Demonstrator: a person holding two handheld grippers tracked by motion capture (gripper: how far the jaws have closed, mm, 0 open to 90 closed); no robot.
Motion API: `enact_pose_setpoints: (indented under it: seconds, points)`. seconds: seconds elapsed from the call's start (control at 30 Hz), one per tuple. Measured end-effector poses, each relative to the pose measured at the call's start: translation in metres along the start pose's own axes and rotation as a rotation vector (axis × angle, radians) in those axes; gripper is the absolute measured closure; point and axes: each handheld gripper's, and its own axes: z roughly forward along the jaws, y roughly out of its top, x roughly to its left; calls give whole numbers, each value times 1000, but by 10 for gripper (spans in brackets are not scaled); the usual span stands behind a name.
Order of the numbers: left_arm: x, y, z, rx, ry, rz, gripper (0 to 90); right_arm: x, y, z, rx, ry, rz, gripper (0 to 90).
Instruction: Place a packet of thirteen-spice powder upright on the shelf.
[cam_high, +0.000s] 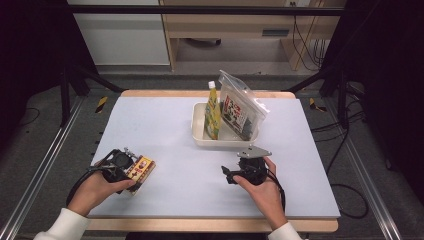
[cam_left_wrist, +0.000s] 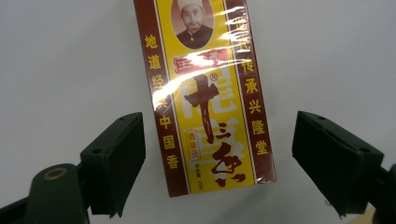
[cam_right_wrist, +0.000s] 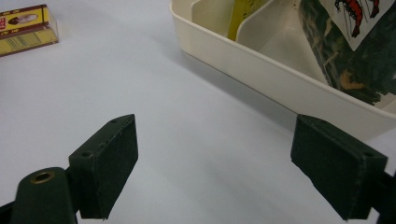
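A: From the high view we see the left tool (cam_high: 131, 162) at the near left of the bench (cam_high: 165, 130), right over the yellow and red box (cam_high: 141, 169). The hand (cam_high: 97, 187) and the tool body cover part of that box, so we cannot judge the gap between jaws and box from there.

B: The left gripper view settles it. The box (cam_left_wrist: 210, 93) lies flat on the bench between our jaws, with bare bench on both sides. The left tool (cam_left_wrist: 219, 154) stands wide and holds nothing. The box's far end is cut off by the top edge.

A: The right tool (cam_high: 229, 175) sits near the middle of the bench, in front of the white tray (cam_high: 200, 137).

B: In the right gripper view, the right tool (cam_right_wrist: 215, 163) is wide too, with bare bench between the jaws. The tray (cam_right_wrist: 280, 79) shows a divider inside.

A: The high view adds a yellow bottle (cam_high: 213, 112) and a clear zip bag (cam_high: 242, 110) standing in the tray. We cannot read the bag's label.
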Motion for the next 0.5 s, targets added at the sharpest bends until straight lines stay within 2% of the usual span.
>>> enact_pose_setpoints:
  seconds: [0.1, 0.3, 0.5]
  points:
    - [0, -2, 4, 10, 2, -4, 170, 1, 0, 1, 7, 5, -8, 152]
    - [0, -3, 8, 25, 8, 6, 238, 2, -1, 4, 21, 10, -15, 152]
    - [3, -3, 10, 25, -2, 4, 268, 4, -1, 4, 24, 15, -20, 152]
